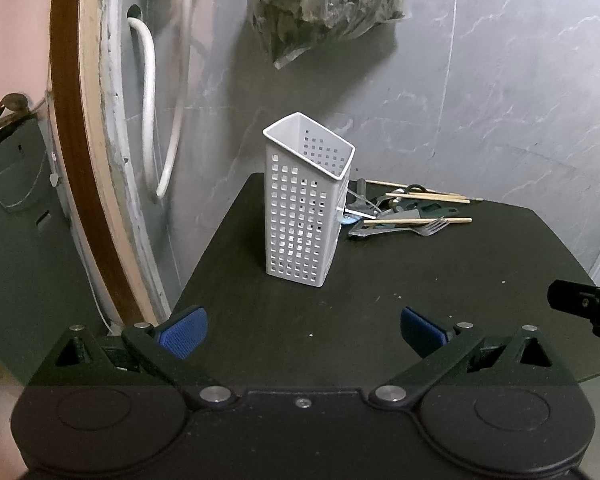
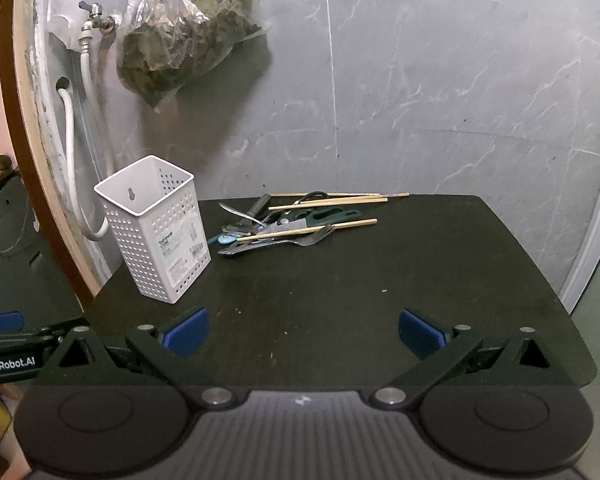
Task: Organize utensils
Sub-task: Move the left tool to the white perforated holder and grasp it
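Note:
A white perforated utensil holder stands upright and empty on the dark table, near its far left corner. Just right of it lies a pile of utensils: a metal fork, wooden chopsticks, a spoon and green-handled tools. My left gripper hovers open over the table's near edge, facing the holder. My right gripper is open too, nearer than the pile, with nothing between its fingers.
A grey marble-look wall backs the table. A plastic bag of dark leafy stuff hangs on it above the holder. White hoses and a tap are at the left, beside a brown curved frame.

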Demonstrator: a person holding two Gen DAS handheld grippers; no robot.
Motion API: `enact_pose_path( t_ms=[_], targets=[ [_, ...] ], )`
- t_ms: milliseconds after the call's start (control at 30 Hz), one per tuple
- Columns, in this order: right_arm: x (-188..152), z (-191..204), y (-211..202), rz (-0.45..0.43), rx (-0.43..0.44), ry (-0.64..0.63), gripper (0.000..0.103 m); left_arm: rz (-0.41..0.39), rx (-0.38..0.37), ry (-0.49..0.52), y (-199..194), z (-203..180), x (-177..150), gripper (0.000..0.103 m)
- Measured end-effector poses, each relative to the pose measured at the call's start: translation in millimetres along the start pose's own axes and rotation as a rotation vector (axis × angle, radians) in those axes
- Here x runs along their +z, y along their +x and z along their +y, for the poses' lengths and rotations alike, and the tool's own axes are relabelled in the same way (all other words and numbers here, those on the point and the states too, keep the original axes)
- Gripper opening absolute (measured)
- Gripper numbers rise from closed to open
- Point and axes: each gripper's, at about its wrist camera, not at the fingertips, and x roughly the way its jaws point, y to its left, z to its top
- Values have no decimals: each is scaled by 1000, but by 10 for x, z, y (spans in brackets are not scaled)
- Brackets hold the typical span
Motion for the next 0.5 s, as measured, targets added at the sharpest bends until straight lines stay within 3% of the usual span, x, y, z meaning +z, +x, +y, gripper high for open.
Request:
enact_pose_path(
  t_ms=[233,500],
  targets=[
    [7,0,162,41,1,2,103,24,23,3,179,-6,42,103],
    [133,-151,480,74,-8,-19,103,-77,65,40,620,-24,200,103]
  ],
)
